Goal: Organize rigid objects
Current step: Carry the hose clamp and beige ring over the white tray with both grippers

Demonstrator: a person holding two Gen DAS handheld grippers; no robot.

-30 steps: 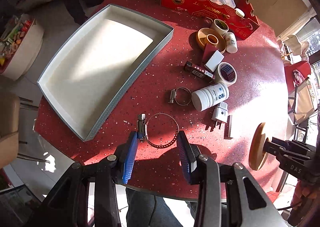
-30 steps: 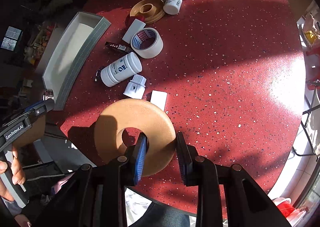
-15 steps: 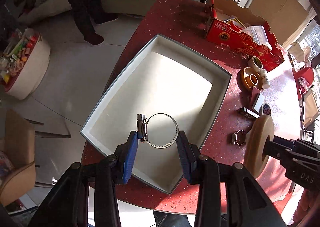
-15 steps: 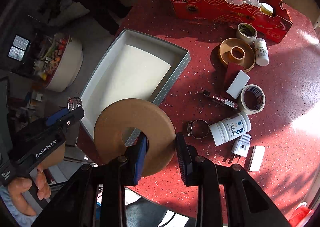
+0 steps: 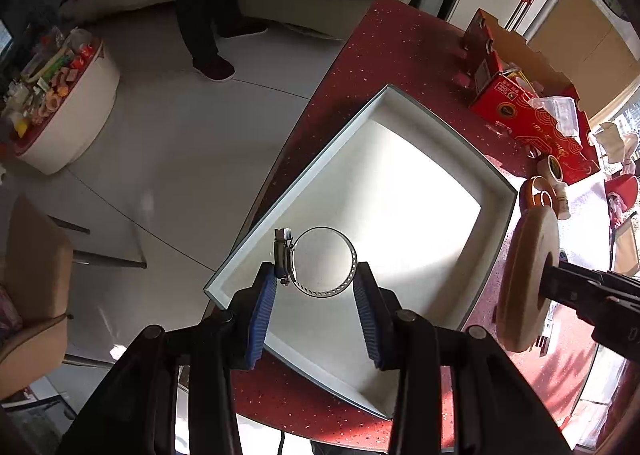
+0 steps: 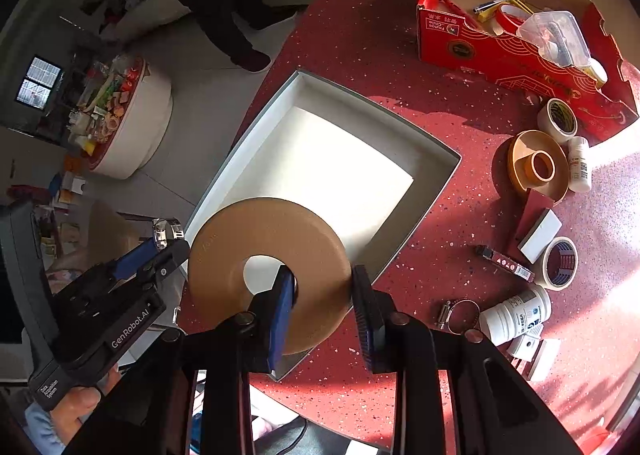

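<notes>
- Gripping a metal hose clamp (image 5: 323, 263) across its ring, the left gripper (image 5: 316, 287) hangs over the near-left corner of the white tray (image 5: 496, 183); the blue pads (image 5: 262, 307) press the band from both sides, the screw housing by the left pad.
- The right gripper (image 6: 322, 297) is closed on a tan disc (image 6: 268, 231), one finger through its centre hole and the other on the outer rim; the disc is held over the tray's near corner, clear of the table (image 6: 500, 183).
- To do this step well, I would bring the clamp lower and further inside the tray wall before letting go; dropped from height, a springy ring could bounce or roll out.
- The two tools are close together, so the disc is best set down apart from the clamp, flat, on the tray's bare floor.
- Right of the tray, on the table: a smaller hose clamp (image 6: 460, 311), a white bottle (image 6: 516, 313), a tape roll (image 6: 560, 263), a white block (image 6: 540, 231), a dark stick (image 6: 504, 263), an orange spool (image 6: 538, 167).
- Beyond the tray's far-right side stands a red carton (image 6: 500, 51) of odds and ends.
- Nothing lies inside the tray to block either placement.
</notes>
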